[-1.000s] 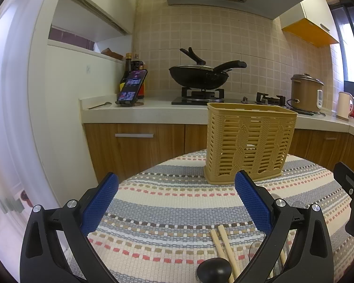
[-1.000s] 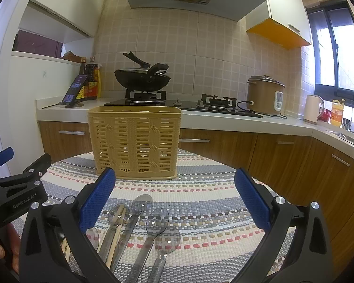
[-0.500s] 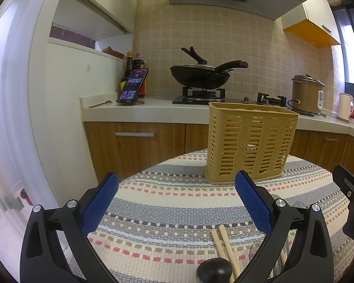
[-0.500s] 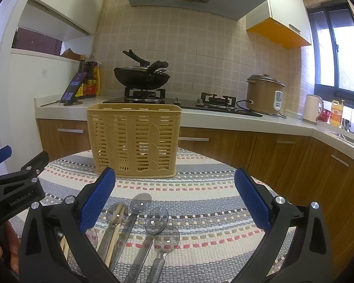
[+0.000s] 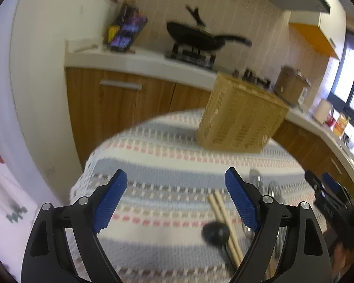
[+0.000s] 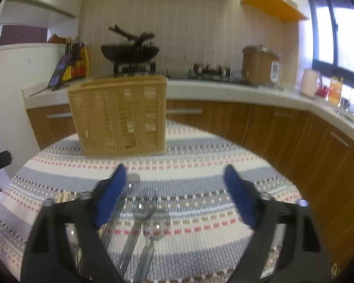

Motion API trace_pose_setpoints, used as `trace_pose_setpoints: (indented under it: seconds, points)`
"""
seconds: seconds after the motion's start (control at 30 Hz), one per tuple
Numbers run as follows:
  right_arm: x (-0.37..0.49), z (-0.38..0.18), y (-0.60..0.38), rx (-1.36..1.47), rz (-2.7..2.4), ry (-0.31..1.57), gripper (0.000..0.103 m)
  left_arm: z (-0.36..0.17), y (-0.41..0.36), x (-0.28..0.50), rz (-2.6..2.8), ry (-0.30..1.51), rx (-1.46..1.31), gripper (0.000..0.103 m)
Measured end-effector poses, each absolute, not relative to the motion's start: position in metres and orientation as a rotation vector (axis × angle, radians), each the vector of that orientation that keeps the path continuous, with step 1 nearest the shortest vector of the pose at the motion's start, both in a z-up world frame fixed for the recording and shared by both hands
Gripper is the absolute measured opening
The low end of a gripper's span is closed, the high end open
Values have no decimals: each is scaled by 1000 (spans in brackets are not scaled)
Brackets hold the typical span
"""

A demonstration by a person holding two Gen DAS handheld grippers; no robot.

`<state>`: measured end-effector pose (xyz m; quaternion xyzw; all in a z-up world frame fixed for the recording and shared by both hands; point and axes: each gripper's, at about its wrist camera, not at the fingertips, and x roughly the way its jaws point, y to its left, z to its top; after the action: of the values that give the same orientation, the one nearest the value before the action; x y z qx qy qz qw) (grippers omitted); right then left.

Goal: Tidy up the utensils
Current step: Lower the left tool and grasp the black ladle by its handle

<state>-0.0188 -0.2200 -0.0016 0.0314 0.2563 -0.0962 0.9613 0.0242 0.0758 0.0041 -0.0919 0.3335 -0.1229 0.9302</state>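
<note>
1. Our left gripper (image 5: pixel 175 194) is spread wide with nothing between its blue pads (image 5: pixel 109 201), hovering over the striped cloth (image 5: pixel 158 155) on the round worktop. That view is tilted and a bit blurry.
2. Just past its right finger we see a pair of wooden chopsticks (image 5: pixel 221 214) lying flat, with a black ladle (image 5: pixel 215 232) touching or overlapping them, bowl toward the middle of the cloth. A couple of clear spoons sit to the right of those, mostly hidden behind the finger.
3. Our right gripper (image 6: pixel 174 195) is also released, wide apart and empty, low over the same cloth (image 6: pixel 200 165).
4. Between its fingers, toward the left one, there are three clear plastic spoons (image 6: pixel 145 206) side by side, bowls pointing away from us toward the basket. Chopstick tips (image 6: pixel 63 197) peek out left of the left finger.
5. Farther back the tan slatted utensil basket (image 6: pixel 120 115) stands upright on the cloth, well apart from the utensils. We can't see inside it from either camera.
6. Behind it all, on the kitchen counter: a black wok (image 6: pixel 129 52) on the stove, a brown rice cooker (image 6: pixel 260 66) and sauce bottles (image 6: pixel 76 62).
</note>
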Motion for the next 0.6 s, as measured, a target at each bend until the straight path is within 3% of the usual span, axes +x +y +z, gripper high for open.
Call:
trace_pose_setpoints:
  seconds: [0.07,0.13,0.23,0.5,0.6]
  points:
    - [-15,-2,-224,89,-146,594,59,-2,71,24,-304,789,-177,82]
    - [-9,-3,-233,122,-84,696,59,-11,59,23,-353,891,-151,71]
    - [1,-9,-252,217,-6,828,59,-33,36,23,-388,1013,-105,67]
    - [23,-28,-271,343,112,1093,59,-63,9,41,-362,1146,-63,60]
    - [35,-36,-256,335,134,1129,47,-66,-5,42,-333,1133,1,58]
